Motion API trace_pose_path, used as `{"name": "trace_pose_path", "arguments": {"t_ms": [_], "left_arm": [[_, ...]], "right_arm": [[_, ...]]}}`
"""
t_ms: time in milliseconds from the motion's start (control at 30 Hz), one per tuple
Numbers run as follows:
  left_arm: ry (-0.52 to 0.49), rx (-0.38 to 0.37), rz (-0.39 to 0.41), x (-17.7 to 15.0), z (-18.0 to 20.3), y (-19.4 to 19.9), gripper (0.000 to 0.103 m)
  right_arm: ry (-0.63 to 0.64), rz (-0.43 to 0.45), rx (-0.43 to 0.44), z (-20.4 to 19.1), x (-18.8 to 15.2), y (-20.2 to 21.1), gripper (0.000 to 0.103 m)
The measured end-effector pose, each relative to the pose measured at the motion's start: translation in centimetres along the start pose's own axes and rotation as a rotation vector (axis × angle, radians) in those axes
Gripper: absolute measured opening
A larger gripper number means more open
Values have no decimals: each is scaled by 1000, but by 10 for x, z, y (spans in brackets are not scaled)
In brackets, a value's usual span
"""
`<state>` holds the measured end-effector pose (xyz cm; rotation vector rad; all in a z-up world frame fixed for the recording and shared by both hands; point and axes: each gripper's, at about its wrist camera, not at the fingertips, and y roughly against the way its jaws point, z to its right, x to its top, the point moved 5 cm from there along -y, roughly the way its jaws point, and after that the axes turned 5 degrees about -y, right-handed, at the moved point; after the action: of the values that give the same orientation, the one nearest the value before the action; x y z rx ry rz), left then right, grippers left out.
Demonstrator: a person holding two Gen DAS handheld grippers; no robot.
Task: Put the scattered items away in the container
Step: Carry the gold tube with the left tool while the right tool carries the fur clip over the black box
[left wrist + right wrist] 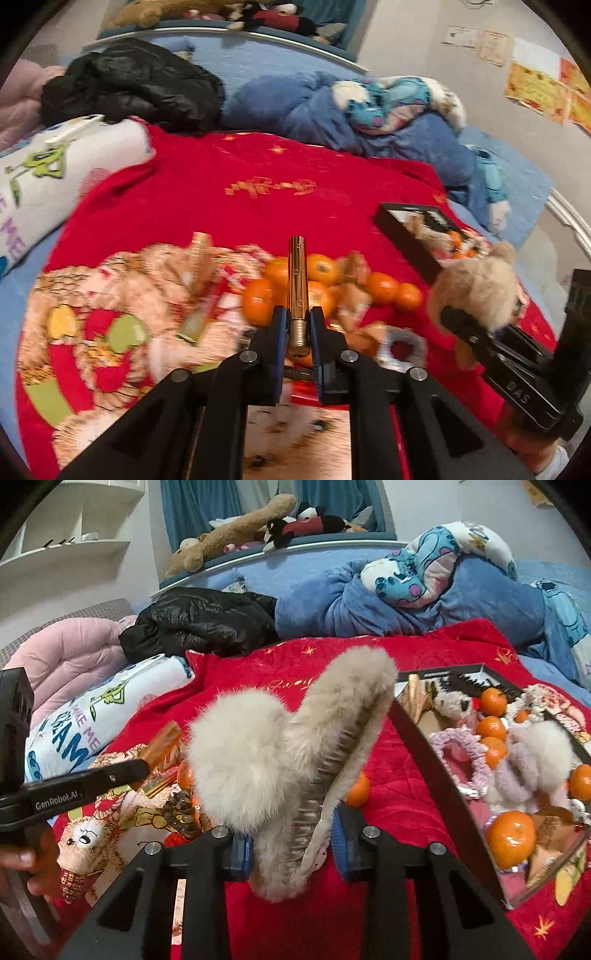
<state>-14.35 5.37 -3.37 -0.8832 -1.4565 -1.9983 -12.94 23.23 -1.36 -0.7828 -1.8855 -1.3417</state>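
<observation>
The left gripper (298,325) clamps a gold tube (297,291); tangerines (321,269) lie just beyond it. The right gripper (291,845) grips a furry hair claw (280,753), the black-rimmed container (436,753) close to its right.

Blanket print (122,314) motion-blurred, tangerines (317,280) partly hidden behind gold tube (297,295), perhaps lipstick

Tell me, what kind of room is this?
Most likely a bedroom: a bed with a red blanket, a rumpled blue duvet, and stuffed toys lined along the headboard.
</observation>
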Motion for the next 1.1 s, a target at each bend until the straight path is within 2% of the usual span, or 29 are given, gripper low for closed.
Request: {"name": "trace_pose_path", "arguments": {"t_ms": [100, 167, 333, 467, 733, 933, 1100], "left_arm": [[-3, -57, 10, -1, 14, 4, 13], [12, -104, 17, -2, 22, 7, 13], [-31, -122, 11, -3, 43, 11, 13], [-48, -145, 12, -2, 65, 12, 13], [-76, -258, 10, -1, 153, -18, 13], [-138, -286, 3, 9, 205, -51, 13], [-172, -255, -11, 25, 226, -72, 13]], "right_arm": [[-47, 1, -9, 6, 0, 8, 31], [-31, 6, -18, 5, 0, 13, 31], [2, 39, -48, 9, 3, 26, 31], [31, 76, -126, 24, 4, 41, 31], [18, 114, -166, 83, 3, 87, 31], [-42, 97, -163, 139, 2, 116, 31], [-85, 57, -142, 168, 15, 114, 31]]}}
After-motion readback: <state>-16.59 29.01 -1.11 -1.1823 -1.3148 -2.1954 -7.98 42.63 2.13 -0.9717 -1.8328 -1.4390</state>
